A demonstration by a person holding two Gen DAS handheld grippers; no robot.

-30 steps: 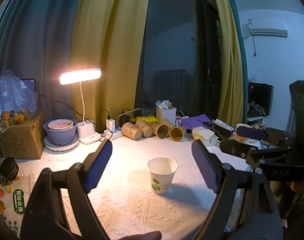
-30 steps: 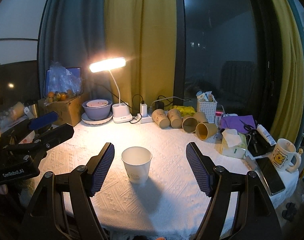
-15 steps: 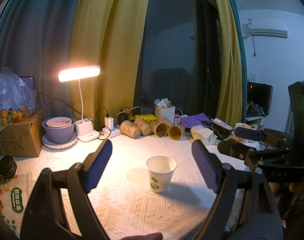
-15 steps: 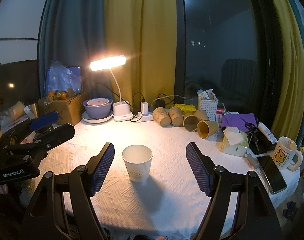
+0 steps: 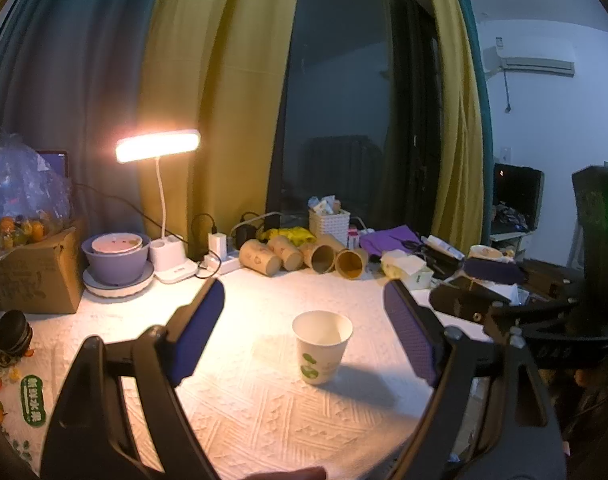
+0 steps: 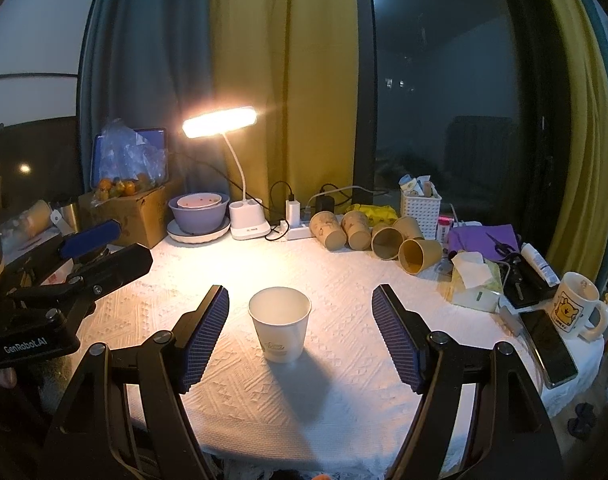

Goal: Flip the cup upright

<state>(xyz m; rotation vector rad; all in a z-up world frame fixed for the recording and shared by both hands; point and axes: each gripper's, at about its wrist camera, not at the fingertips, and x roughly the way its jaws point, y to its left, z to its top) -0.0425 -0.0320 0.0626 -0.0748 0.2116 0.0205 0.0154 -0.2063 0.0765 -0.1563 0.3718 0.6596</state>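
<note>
My left gripper (image 5: 304,332) hangs released, jaws wide, touching nothing. The white paper cup (image 6: 279,329) stands upright on the desk (image 6: 344,280), at 12 o'clock from both grippers, lamp (image 6: 220,121) behind at 11. My right gripper (image 6: 299,334) gapes released too.

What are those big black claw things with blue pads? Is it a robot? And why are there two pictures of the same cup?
No robot here: a person holds a pinching tool in each hand. A camera sits on each tool, so one picture looks past the left gripper and the other past the right gripper. Both grippers are open and hold nothing. Between them a white paper cup stands upright, mouth up, on a white tablecloth. Behind it, brown paper cups lie on their sides beside a glowing desk lamp. A bear mug stands at the right.
</note>
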